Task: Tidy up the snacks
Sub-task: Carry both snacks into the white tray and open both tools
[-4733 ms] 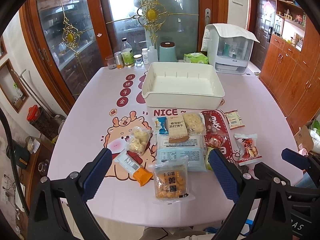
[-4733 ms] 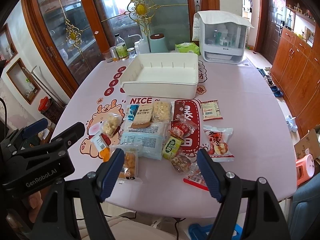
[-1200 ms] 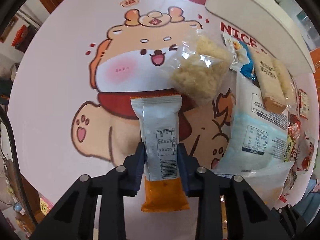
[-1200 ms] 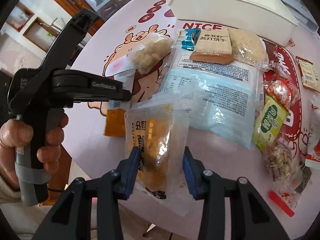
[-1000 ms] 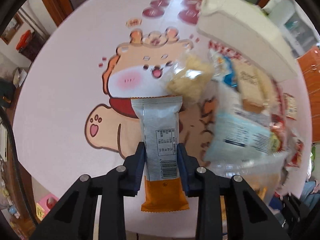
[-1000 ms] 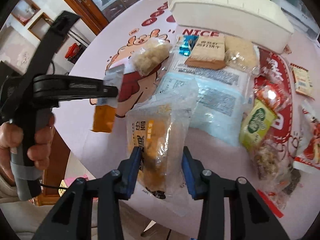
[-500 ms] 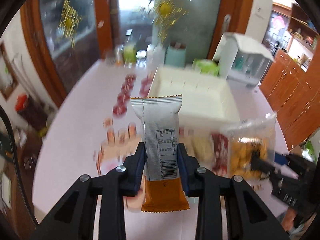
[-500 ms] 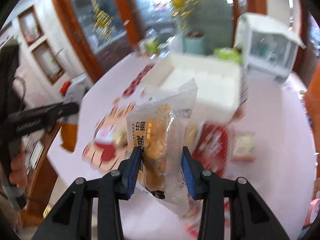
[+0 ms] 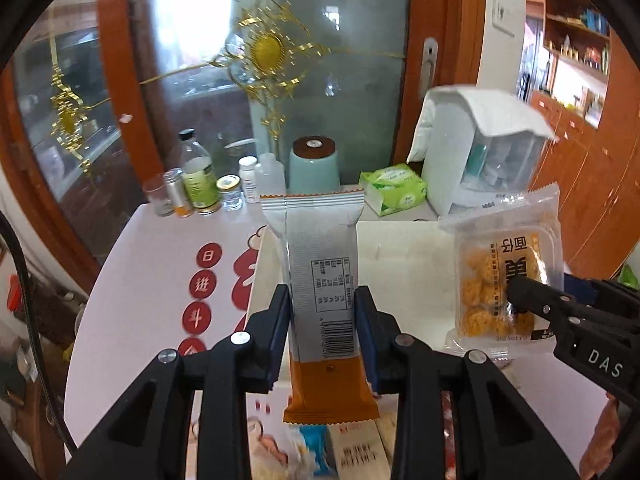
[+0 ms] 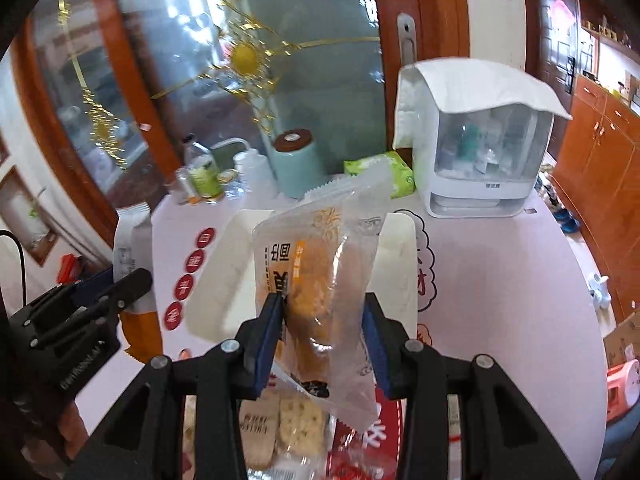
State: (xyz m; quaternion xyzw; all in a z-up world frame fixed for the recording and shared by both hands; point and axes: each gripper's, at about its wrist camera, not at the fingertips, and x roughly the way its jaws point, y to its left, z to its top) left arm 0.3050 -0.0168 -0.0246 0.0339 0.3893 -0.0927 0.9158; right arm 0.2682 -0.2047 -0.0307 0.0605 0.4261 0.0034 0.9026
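Note:
My left gripper (image 9: 322,312) is shut on a silver and orange snack bar (image 9: 320,280) and holds it upright above the near edge of the white bin (image 9: 404,264). My right gripper (image 10: 322,316) is shut on a clear bag of yellow puffs (image 10: 320,280), held in the air in front of the bin (image 10: 220,280). The bag of puffs (image 9: 508,276) and the right gripper (image 9: 568,320) also show at the right of the left wrist view. The snack bar (image 10: 130,240) and the left gripper (image 10: 80,320) show at the left of the right wrist view.
Bottles and jars (image 9: 196,188), a teal canister (image 9: 314,164), a green tissue pack (image 9: 394,188) and a white dispenser (image 9: 484,152) stand behind the bin. More snack packs (image 10: 280,432) lie on the pink tablecloth (image 10: 500,280) below the grippers.
Both grippers closed on their packs on the table, then lifted them and carried them forward to the bin. The view has swung from the tabletop up to the back of the table.

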